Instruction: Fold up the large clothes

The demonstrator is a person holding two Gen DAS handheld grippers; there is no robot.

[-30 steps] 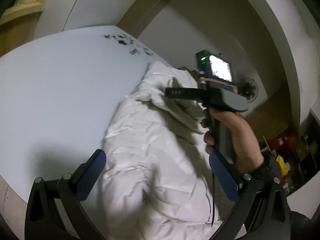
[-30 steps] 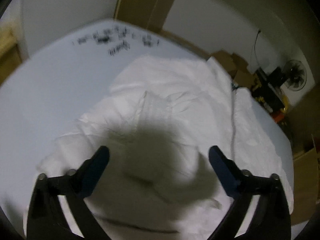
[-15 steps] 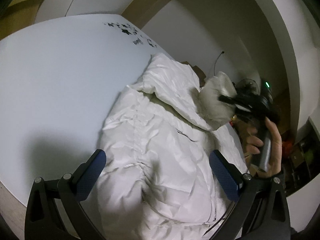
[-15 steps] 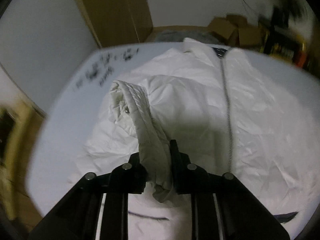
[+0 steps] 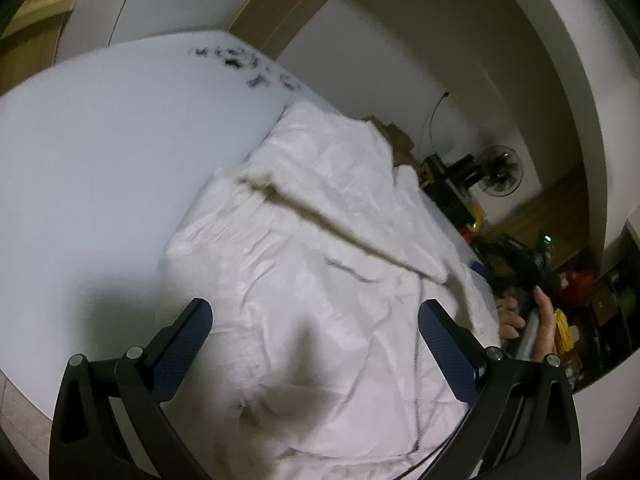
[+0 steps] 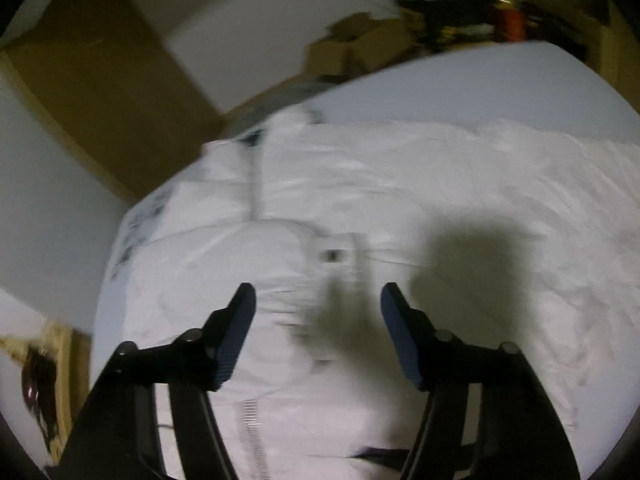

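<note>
Two grippers hang over one white puffer jacket (image 5: 320, 280), which lies spread on the pale worktop (image 5: 100, 152) w/ its front up.

Left gripper (image 5: 314, 338): jaws wide apart, nothing between them. The jacket body is directly under and ahead of it; bare worktop is to its left side. One sleeve (image 5: 340, 220) lies folded across the chest, diagonal, running from ahead-left to ahead-right of this gripper.

Right gripper (image 6: 318, 320): jaws about half apart, also holding nothing, though the picture is blurred. In the left view it sits at the far right edge of the jacket, in the person's right hand (image 5: 536, 320). Under and just ahead of it is the sleeve cuff w/ a small dark snap (image 6: 331, 255). The zipper line (image 6: 256, 188) runs away from it, ahead-left, toward the collar.

The jacket's long axis goes collar to hem, approx. away from both grippers. I judge the first sleeve is in, and the next fold needs the other sleeve or side, which extends to the right of the right gripper, so the right hand is the nearer one for it.
</note>
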